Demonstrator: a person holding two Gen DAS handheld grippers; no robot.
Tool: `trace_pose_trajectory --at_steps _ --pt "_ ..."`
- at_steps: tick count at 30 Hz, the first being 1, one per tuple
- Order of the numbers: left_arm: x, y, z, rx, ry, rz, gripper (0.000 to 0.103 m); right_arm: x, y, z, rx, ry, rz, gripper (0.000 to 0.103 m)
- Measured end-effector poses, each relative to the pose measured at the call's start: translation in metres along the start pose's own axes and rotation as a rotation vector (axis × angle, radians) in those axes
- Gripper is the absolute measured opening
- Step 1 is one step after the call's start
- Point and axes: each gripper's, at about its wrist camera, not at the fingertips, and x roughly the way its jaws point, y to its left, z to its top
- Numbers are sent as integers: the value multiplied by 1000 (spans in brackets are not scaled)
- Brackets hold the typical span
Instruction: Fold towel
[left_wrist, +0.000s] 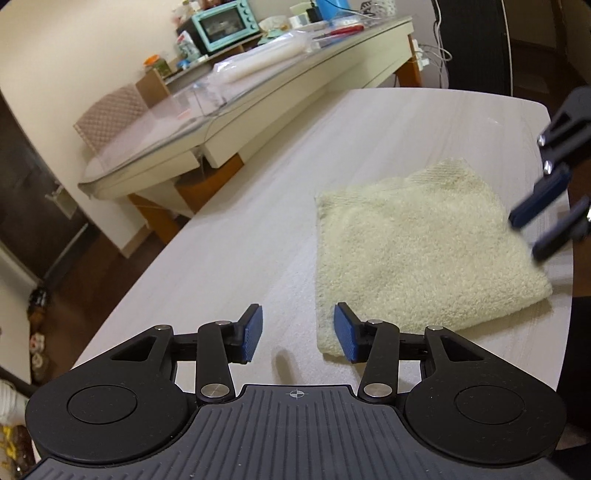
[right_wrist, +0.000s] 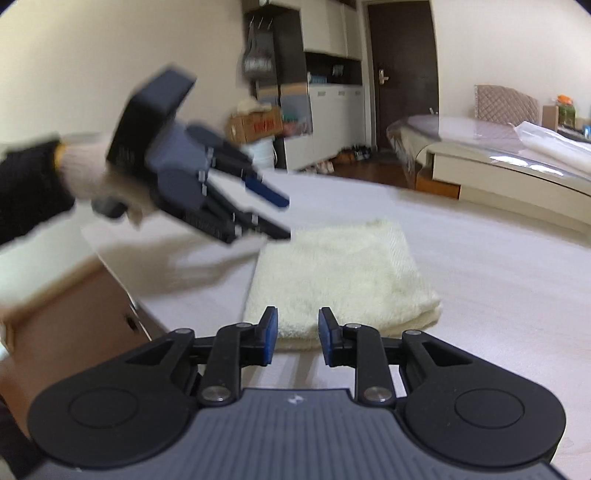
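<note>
A cream terry towel lies folded into a thick square on the pale table. It also shows in the right wrist view. My left gripper is open and empty, held above the table at the towel's near left corner. In the right wrist view the left gripper is blurred, above the towel's far left edge. My right gripper is open and empty just above the towel's near edge. In the left wrist view the right gripper hovers at the towel's right edge.
A long desk with a glass top, a teal oven and clutter stands behind the table. A cardboard box sits by the table's left edge. Cabinets and a dark door stand at the back.
</note>
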Motion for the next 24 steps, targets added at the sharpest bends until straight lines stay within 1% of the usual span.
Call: trace_pose_trajectory --at_steps 3,6,9,13,15,16,17,20,21,24 --pt "4 4 0 29 0 13 50 8 7 2 18 -7 -3 28" --pt "14 16 3 64 3 15 53 17 20 4 10 -13 -29 29" --pt "22 26 6 99 6 22 54 28 33 9 37 -24 -49 29" --pt "36 40 12 120 0 21 56 42 48 14 30 -28 -56 42" --pt "39 42 13 120 -2 26 56 41 48 20 30 -26 -30 38" --pt "39 43 13 114 -4 31 56 37 44 23 34 -39 -19 32" --pt "38 43 13 107 -6 31 55 33 42 25 28 -50 -25 32" --pt "27 44 8 27 -15 38 55 22 22 32 -11 -62 -66 32" --pt "22 44 6 -29 -12 41 54 20 11 34 -18 -53 -73 32" --pt "4 36 -3 -178 -8 38 53 21 -10 37 -54 -6 -46 29"
